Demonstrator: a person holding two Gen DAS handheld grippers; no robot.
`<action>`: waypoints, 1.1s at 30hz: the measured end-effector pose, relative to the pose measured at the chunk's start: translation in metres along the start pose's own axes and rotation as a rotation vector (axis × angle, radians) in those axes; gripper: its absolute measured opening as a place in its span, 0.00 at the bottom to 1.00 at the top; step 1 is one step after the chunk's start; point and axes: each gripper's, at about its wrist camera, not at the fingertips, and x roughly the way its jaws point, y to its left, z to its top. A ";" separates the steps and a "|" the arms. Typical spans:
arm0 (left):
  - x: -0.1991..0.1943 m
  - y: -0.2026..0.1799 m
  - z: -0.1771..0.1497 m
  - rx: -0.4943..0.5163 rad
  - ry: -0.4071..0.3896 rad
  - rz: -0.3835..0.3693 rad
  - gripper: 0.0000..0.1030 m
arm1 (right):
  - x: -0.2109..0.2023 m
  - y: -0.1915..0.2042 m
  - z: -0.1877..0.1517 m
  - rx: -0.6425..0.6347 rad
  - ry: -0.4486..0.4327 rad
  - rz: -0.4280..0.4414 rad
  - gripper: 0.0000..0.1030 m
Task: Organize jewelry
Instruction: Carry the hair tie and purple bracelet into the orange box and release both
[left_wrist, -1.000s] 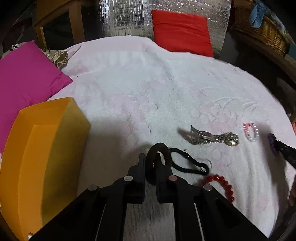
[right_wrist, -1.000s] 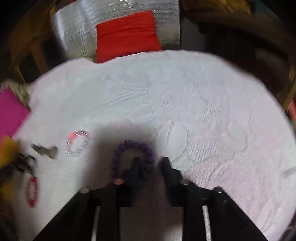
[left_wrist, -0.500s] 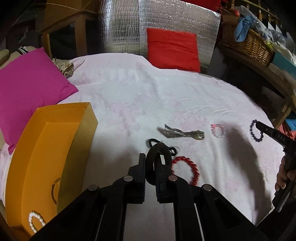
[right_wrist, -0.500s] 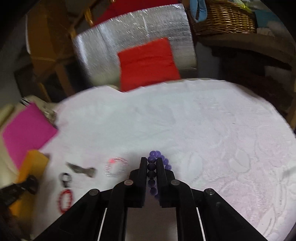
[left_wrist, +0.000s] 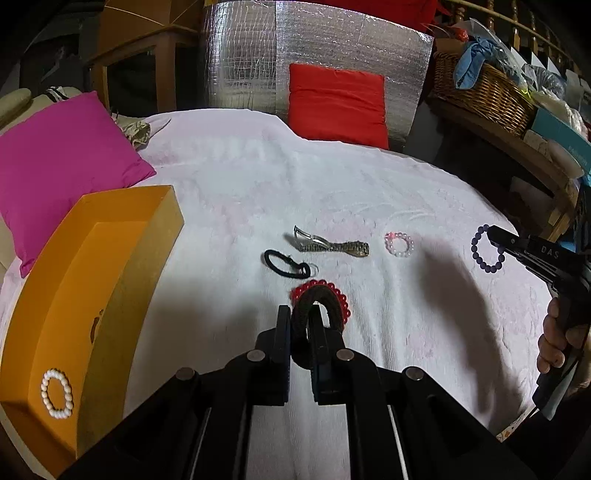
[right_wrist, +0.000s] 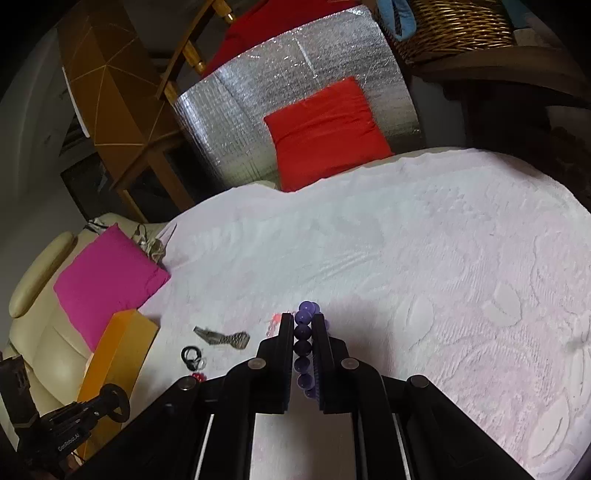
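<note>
The left gripper (left_wrist: 298, 323) is clenched on a dark woven band (left_wrist: 320, 301), a thick braided loop arching above its black fingertips at lower centre of the left view. Behind it on the embossed white bedspread (left_wrist: 240, 192) lie a red bead bracelet (left_wrist: 341, 295), a thin black cord loop (left_wrist: 286, 263), a metal-link watch (left_wrist: 332, 245) and a small pink-and-clear bead ring (left_wrist: 399, 243). At left stands an orange cardboard box (left_wrist: 92, 280), rectangular and open, with a white pearl bracelet (left_wrist: 57, 393) inside. The right gripper (right_wrist: 303, 325) pinches a purple bead bracelet (right_wrist: 303, 330), round glossy beads stacked between its pads, lifted off the cloth.
</note>
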 end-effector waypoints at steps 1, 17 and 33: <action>-0.002 0.000 -0.001 0.004 -0.004 0.014 0.08 | -0.001 0.001 -0.001 -0.001 0.006 0.005 0.10; -0.054 0.080 -0.007 -0.099 -0.093 0.112 0.08 | 0.020 0.138 -0.041 -0.167 0.085 0.209 0.10; -0.074 0.174 -0.036 -0.236 -0.115 0.211 0.08 | 0.045 0.249 -0.084 -0.229 0.221 0.409 0.10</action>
